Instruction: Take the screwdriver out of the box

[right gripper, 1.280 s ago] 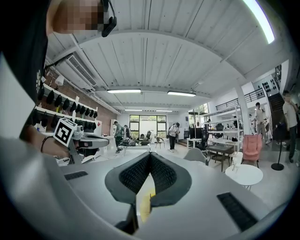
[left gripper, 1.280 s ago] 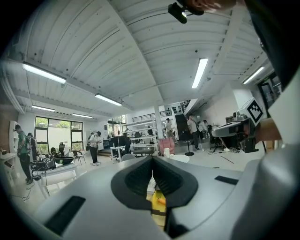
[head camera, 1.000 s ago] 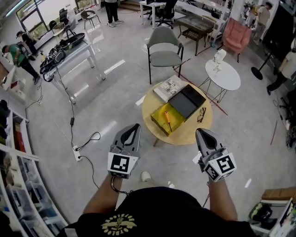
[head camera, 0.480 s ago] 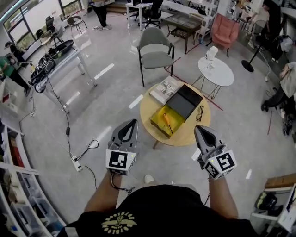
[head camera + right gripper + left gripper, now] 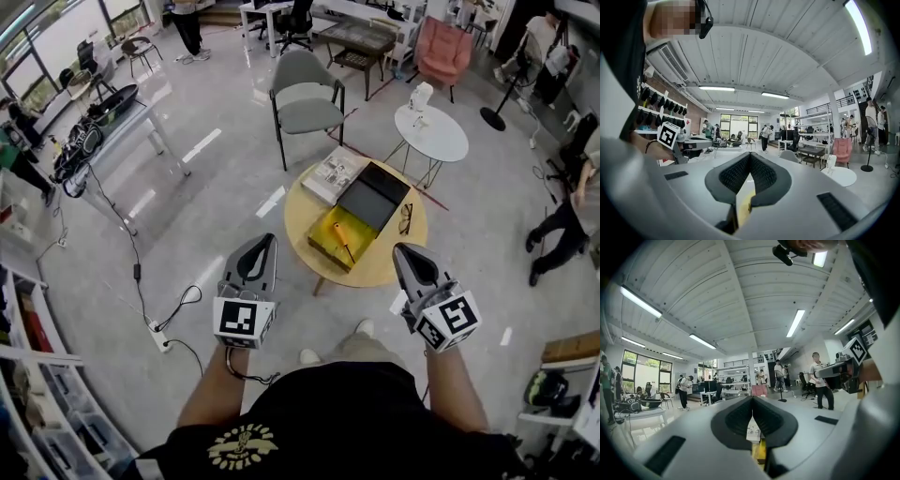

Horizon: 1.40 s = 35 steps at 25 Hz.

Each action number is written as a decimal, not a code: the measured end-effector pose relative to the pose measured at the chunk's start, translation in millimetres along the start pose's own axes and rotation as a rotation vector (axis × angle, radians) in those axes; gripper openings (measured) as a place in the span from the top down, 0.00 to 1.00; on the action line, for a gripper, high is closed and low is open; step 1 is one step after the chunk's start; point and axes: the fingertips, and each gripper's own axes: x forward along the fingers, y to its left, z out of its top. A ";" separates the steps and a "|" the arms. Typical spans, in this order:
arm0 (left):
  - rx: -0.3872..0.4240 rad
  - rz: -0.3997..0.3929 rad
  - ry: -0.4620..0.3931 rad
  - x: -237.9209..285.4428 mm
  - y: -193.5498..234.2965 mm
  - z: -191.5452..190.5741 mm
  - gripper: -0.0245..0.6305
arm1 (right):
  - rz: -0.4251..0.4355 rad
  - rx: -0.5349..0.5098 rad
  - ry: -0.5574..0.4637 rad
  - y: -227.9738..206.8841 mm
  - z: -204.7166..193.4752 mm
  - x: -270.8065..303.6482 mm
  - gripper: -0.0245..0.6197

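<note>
An open yellow box [image 5: 330,241] sits on a round wooden table [image 5: 305,211] ahead of me. The orange-handled screwdriver [image 5: 339,233] lies inside it. The box's black lid [image 5: 375,197] rests just behind it. My left gripper [image 5: 266,240] hangs in the air short of the table, to its left, shut and empty. Short of the table's right edge my right gripper [image 5: 406,250] is also shut on nothing. In the left gripper view the left gripper [image 5: 751,399] has its pads meeting, and a strip of the yellow box [image 5: 761,452] shows below them. The right gripper [image 5: 750,155] looks the same in its own view.
A magazine [image 5: 331,174] and a pair of glasses [image 5: 406,218] also lie on the table. Behind it stand a grey chair [image 5: 305,98] and a small white round table [image 5: 430,132]. A cable and power strip [image 5: 161,333] lie on the floor at left. People walk at the right.
Both grippers have moved forward toward the round table, which now sits closer in the head view. My foot now shows below the table. Jaws are unchanged.
</note>
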 end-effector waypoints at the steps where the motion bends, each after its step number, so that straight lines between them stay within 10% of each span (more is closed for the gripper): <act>1: -0.004 0.004 -0.003 -0.6 2.1 0.2 0.94 | 0.004 -0.003 0.004 1.8 0.2 1.8 0.94; 35: 0.000 0.134 0.093 103.7 59.8 -28.3 0.94 | 0.159 0.045 0.060 -88.8 -22.2 129.1 0.94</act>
